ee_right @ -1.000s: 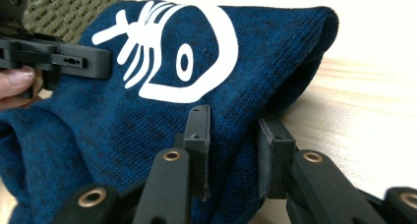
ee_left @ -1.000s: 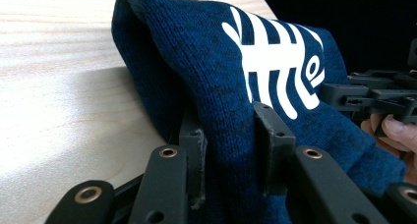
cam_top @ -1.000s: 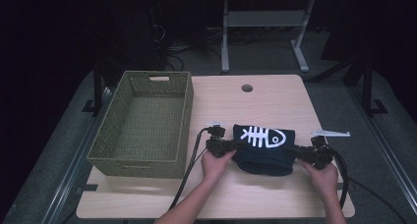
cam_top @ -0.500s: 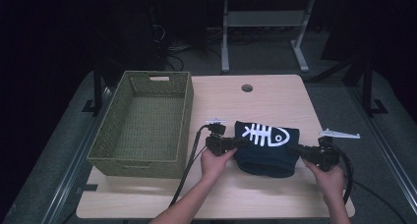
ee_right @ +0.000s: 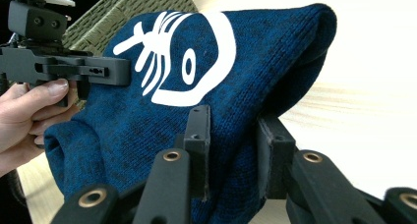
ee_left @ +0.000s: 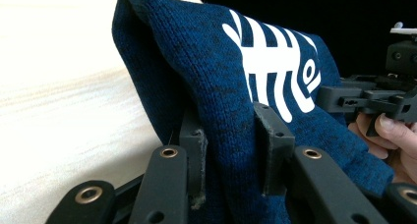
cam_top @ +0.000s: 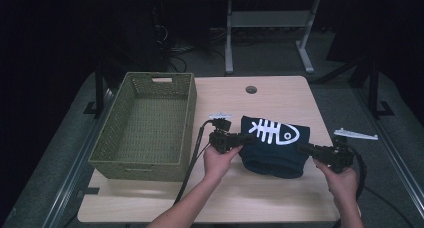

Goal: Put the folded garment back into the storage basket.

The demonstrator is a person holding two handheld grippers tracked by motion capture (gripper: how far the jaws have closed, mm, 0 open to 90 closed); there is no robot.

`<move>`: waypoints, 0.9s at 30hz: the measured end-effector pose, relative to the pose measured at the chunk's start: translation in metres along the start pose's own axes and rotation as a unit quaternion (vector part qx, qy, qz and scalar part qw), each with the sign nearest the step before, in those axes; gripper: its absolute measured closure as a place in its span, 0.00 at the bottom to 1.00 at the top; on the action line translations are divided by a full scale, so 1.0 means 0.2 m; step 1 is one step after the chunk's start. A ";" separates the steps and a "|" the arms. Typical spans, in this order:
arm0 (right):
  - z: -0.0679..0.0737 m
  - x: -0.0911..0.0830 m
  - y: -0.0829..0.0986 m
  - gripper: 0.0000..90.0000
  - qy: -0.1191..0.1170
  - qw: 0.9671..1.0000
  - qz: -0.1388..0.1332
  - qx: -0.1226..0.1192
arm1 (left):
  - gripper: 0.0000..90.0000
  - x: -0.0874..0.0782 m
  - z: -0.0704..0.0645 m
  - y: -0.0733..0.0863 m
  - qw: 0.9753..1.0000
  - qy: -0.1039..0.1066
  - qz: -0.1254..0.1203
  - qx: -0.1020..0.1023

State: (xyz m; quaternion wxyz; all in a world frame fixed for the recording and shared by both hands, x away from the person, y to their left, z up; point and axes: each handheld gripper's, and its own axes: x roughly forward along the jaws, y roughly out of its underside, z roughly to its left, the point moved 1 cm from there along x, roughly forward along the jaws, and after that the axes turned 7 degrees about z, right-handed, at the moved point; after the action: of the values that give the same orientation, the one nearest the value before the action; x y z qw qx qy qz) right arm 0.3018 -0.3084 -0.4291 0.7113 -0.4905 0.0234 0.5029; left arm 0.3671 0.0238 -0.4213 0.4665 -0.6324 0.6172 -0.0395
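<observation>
A folded dark blue knit sweater (cam_top: pixel 274 145) with a white fish-skeleton print lies on the wooden table (cam_top: pixel 260 193), right of centre. My left gripper (cam_top: pixel 246 138) is shut on the sweater's left edge; in the left gripper view its jaws pinch a fold of blue knit (ee_left: pixel 231 135). My right gripper (cam_top: pixel 301 148) is shut on the sweater's right edge, with the knit (ee_right: pixel 231 140) squeezed between its jaws. Each gripper view shows the other gripper (ee_left: pixel 373 98) (ee_right: pixel 69 69) held by a hand at the far side of the sweater.
A green woven basket (cam_top: pixel 147 125) stands empty on the table's left half, close to my left hand. A round cable hole (cam_top: pixel 251 89) sits near the far edge. Cables trail from both grippers off the front. A white strip (cam_top: pixel 356 134) lies beyond the right edge.
The right hand and its gripper have shifted slightly right and toward the front. The sweater is stretched a little wider between the two grippers. The left gripper has barely moved.
</observation>
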 end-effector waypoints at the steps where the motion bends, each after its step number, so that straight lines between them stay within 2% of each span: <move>1: 0.01 0.00 0.00 0.78 0.000 1.000 -0.002 0.000 | 0.77 -0.01 -0.01 -0.01 1.000 -0.001 0.001 0.002; 9: 0.06 -0.04 -0.06 0.78 -0.004 1.000 -0.005 -0.009 | 0.77 -0.07 -0.04 -0.05 1.000 0.008 -0.005 0.006; 11: 0.07 -0.05 -0.08 0.78 -0.005 1.000 -0.007 -0.012 | 0.77 -0.08 -0.03 -0.05 1.000 0.018 -0.010 -0.001; 27: 0.16 -0.05 -0.15 0.79 -0.028 0.999 -0.010 -0.022 | 0.77 -0.20 -0.03 -0.09 1.000 0.026 -0.012 0.006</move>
State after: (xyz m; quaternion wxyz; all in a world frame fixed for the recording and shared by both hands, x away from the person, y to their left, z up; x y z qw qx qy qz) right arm 0.3037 -0.2925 -0.3857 0.7055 -0.4921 -0.0119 0.5098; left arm 0.3673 0.0500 -0.3844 0.4540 -0.6354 0.6212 -0.0653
